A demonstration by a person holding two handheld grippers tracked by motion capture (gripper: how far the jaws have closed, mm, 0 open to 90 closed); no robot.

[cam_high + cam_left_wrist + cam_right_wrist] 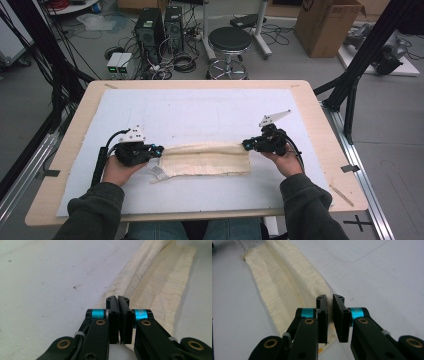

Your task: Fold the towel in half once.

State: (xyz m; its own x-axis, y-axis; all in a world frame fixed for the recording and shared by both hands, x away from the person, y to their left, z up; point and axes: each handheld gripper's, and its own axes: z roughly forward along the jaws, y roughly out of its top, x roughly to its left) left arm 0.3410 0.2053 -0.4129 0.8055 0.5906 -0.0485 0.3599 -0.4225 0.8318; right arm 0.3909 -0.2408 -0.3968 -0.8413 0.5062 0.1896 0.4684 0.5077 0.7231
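A cream ribbed cloth (207, 159) lies folded into a long strip on the white mat (190, 110), with a raised rolled ridge along its far edge. My left gripper (161, 149) sits at the left end of that ridge, my right gripper (245, 145) at the right end. In the left gripper view the jaws (117, 298) are pressed together where the cloth (160, 285) ridge runs into them. In the right gripper view the jaws (329, 298) stand a sliver apart over the cloth (279, 282) corner, pinching its end.
A small white label (157, 172) sticks out at the cloth's near left corner. The mat covers most of the wooden table (75, 130). Beyond the table stand a black stool (229, 40), computer towers (150, 30) with cables, and a cardboard box (327, 25).
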